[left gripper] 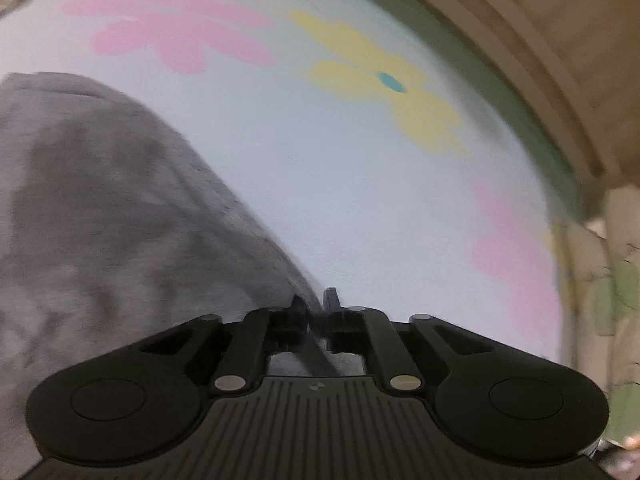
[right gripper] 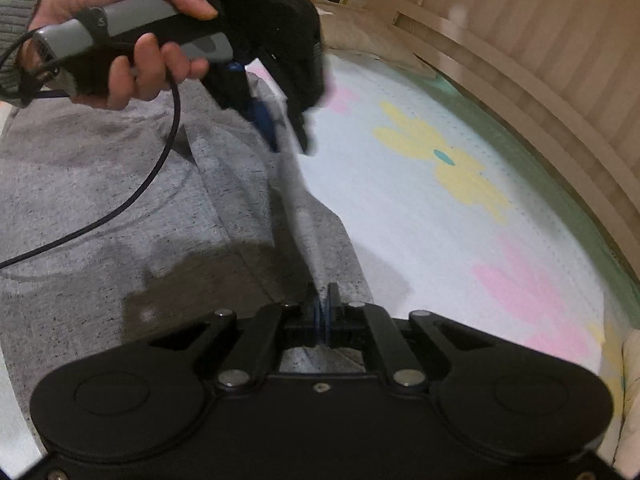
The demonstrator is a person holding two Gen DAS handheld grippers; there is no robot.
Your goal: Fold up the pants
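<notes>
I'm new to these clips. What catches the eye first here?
The grey pants fill the left side, lying on a pale sheet with pink and yellow flowers. Both grippers pinch one raised fabric edge: the right gripper near the camera, the left gripper further along, held by a hand.
</notes>
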